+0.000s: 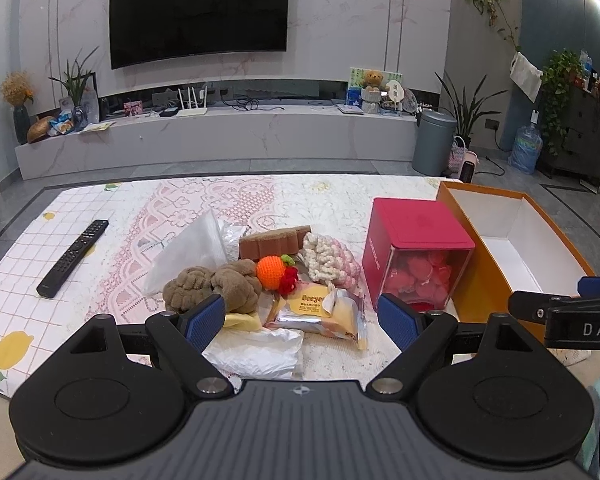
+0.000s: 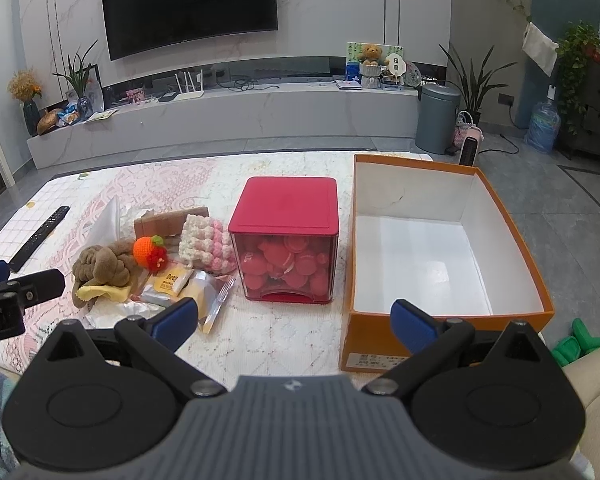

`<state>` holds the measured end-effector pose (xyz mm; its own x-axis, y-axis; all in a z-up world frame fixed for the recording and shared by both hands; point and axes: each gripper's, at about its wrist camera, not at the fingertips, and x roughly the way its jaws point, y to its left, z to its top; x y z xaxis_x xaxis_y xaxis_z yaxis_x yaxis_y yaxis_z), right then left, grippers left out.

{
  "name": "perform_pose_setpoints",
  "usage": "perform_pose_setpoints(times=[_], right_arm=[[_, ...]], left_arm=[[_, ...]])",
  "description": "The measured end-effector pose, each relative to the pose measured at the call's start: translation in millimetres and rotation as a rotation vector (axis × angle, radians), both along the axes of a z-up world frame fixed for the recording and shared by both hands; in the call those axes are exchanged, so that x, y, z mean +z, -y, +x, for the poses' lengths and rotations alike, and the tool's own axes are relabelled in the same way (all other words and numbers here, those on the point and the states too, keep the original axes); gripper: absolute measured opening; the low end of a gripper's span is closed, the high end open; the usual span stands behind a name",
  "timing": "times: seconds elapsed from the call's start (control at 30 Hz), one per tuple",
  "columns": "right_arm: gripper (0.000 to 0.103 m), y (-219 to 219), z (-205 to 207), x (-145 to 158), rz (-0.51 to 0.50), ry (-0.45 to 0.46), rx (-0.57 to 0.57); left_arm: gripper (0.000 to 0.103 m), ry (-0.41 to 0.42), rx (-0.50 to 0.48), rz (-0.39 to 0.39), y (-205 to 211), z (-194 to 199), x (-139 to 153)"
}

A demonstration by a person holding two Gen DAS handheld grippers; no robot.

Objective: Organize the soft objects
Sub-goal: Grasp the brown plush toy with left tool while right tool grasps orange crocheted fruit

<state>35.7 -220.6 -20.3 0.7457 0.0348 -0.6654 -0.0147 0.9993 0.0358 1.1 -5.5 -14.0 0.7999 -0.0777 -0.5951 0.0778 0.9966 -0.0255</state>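
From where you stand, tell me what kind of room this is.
Most likely a home living room: a large black wall-mounted television hangs above a long white marble media console, with leafy green potted houseplants nearby.

Both claws are spread wide and hold nothing. The left claw (image 1: 302,314) sits low in the frame's centre, level; the right claw (image 2: 296,320) likewise, its blue fingertips (image 2: 414,322) well apart.
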Motion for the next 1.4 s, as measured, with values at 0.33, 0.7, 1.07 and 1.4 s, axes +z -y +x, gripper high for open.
perform_pose_setpoints(times=[0.33,0.7,1.07,1.4], right_arm=[[0.1,-13,12,-16,0.025,0.015,0.061],[0.065,-58,62,-58,0.045,-0.023,0.264],[0.054,-111,124,-85,0.006,-0.009,0.468],[0.051,-152,168,-112,-0.052,0.008,0.58]], left_arm=[[0.069,-0.06,-0.045,-0.046,-14,11,-16],[0.057,-0.095,-0.032,0.005,-43,51,-44],[0.06,-0.127,0.016,-0.022,-67,104,-61],[0.062,-0.173,0.05,-0.054,-85,124,-69]])
